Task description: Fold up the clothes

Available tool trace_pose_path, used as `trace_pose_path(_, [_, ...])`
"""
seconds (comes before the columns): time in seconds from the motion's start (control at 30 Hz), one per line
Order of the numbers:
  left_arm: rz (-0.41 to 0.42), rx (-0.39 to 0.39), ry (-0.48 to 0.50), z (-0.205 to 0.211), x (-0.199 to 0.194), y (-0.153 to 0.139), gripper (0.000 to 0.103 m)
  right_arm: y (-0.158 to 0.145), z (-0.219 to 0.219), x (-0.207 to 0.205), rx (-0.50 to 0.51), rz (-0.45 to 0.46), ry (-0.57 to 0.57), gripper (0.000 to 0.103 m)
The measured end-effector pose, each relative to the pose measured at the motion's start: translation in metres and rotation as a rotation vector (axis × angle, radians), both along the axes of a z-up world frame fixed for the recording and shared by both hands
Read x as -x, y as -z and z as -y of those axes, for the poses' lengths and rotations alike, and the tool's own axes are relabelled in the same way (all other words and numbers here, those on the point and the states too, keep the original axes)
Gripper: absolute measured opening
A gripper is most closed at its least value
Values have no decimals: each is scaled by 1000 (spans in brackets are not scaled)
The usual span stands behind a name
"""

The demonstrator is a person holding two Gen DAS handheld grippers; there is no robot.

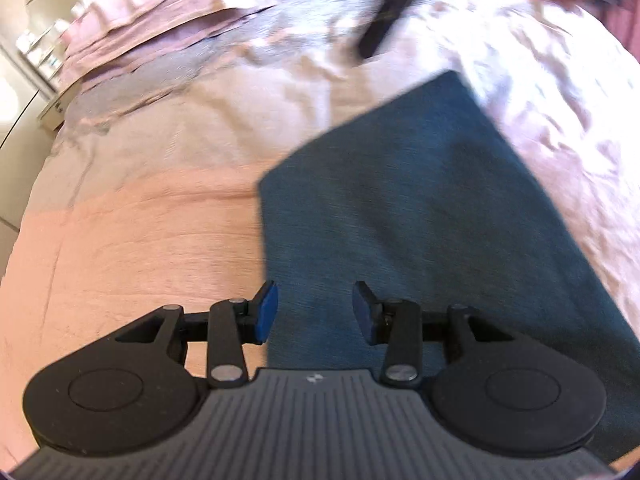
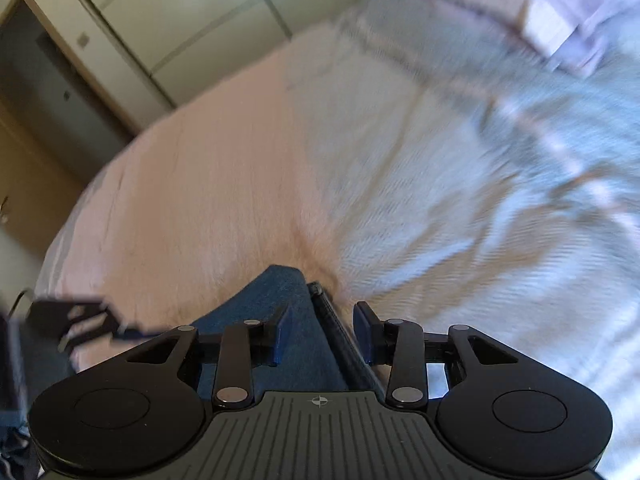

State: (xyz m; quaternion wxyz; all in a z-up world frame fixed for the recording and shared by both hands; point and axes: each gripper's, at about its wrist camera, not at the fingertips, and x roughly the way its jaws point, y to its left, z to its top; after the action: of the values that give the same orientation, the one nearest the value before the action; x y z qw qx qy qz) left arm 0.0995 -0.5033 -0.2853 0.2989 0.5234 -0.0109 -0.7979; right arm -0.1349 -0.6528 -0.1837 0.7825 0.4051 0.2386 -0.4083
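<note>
A dark teal garment [image 1: 420, 208] lies flat on the bed as a long folded panel running away from me. My left gripper [image 1: 315, 308] hovers open over the panel's near left edge, with nothing between its blue pads. In the right wrist view a corner of the same teal garment [image 2: 276, 300] shows under my right gripper [image 2: 322, 332], which is open. A dark strip [image 2: 336, 336] runs between its fingers; I cannot tell what it is. The blurred left gripper [image 2: 76, 320] shows at the left edge.
The bed is covered by a pink blanket [image 1: 132, 248] and a crumpled pale sheet [image 1: 540, 92]. Pink pillows [image 1: 160, 4] are stacked at the far left. A blurred dark shape [image 1: 384, 12] hangs over the far end. Wardrobe doors [image 2: 160, 20] stand beyond the bed.
</note>
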Motion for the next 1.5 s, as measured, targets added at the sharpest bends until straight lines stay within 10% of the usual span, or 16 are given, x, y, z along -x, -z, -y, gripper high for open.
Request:
trace_pose_path(0.4, [-86, -160, -73, 71, 29, 50, 41, 35, -62, -16, 19, -119, -65, 35])
trace_pose_path(0.7, [-47, -141, -74, 49, -8, 17, 38, -1, -92, -18, 48, -60, -92, 35])
trace_pose_path(0.9, [-58, -138, -182, 35, -37, 42, 44, 53, -111, -38, -61, -45, -97, 37])
trace_pose_path(1.07, [-27, -25, -190, 11, -51, 14, 40, 27, -138, -52, -14, -118, -131, 37])
trace_pose_path(1.3, [164, 52, 67, -78, -97, 5, 41, 1, -213, -122, 52, -80, -366, 37])
trace_pose_path(1.5, [260, 76, 219, -96, -107, 54, 41, 48, -243, -147, -15, -168, -269, 37])
